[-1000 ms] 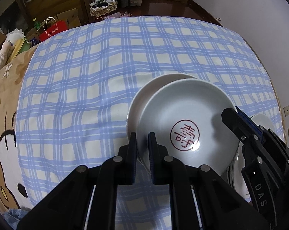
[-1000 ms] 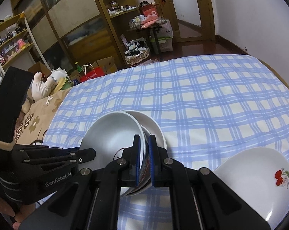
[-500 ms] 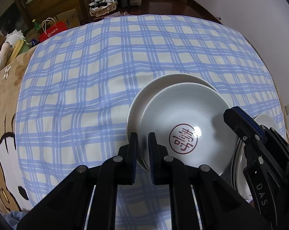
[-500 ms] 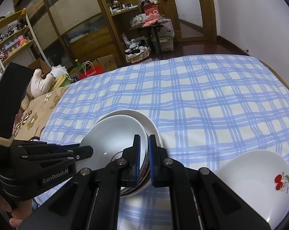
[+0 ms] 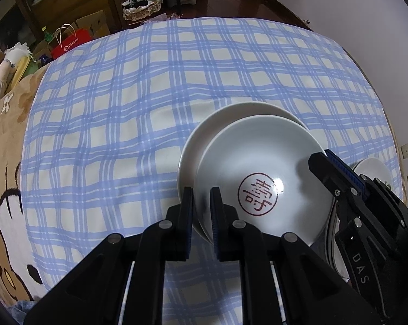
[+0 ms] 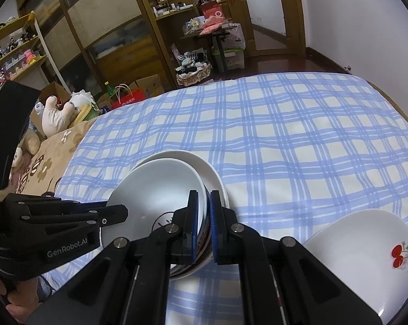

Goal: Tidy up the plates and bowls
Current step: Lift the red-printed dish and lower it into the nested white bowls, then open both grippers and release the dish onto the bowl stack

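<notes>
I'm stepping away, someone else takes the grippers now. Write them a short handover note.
Left gripper: shut on the near rim of the stamped bowl.
Right gripper: shut on the same bowl's opposite rim.
The bowl sits tilted over a white plate on the checked cloth.
Cherry plate lies apart to the right.
Done: bowl brought onto the plate.
Left: settle and release it, then deal with the cherry plate.

We see white walls (image 6: 353,13) on the right, a dark polished wood floor (image 6: 279,65), and a wooden door frame (image 6: 296,10). Along the far side stand wooden cabinets (image 6: 101,27) and open shelves (image 6: 14,51) — both cluttered.
</notes>
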A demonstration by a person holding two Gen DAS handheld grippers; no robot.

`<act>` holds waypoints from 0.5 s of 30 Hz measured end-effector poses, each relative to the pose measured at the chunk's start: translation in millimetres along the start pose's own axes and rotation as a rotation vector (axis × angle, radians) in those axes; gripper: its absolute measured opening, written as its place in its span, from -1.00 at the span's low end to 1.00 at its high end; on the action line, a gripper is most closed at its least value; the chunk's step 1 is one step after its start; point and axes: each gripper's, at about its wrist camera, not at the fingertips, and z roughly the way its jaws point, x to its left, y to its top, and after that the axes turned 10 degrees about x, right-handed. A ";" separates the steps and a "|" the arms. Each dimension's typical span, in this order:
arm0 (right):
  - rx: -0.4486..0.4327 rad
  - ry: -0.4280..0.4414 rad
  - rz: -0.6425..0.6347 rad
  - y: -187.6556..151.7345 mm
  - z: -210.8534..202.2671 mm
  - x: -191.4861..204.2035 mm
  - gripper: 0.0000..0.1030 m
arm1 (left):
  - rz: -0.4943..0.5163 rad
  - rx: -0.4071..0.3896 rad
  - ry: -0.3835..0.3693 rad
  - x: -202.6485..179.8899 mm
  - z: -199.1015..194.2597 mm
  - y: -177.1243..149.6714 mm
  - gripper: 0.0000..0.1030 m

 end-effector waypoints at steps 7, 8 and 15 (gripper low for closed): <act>-0.004 0.012 0.004 -0.1 -0.6 2.4 -0.82 | 0.028 -0.010 0.033 -0.7 -0.9 -1.6 -0.69; -0.005 0.017 0.009 -0.4 -0.4 2.4 -0.82 | 0.030 -0.009 0.044 -1.1 -0.8 -2.2 -0.66; 0.003 0.029 0.019 0.4 -0.9 2.4 -0.82 | 0.021 -0.024 0.038 3.5 -5.6 -3.9 -0.50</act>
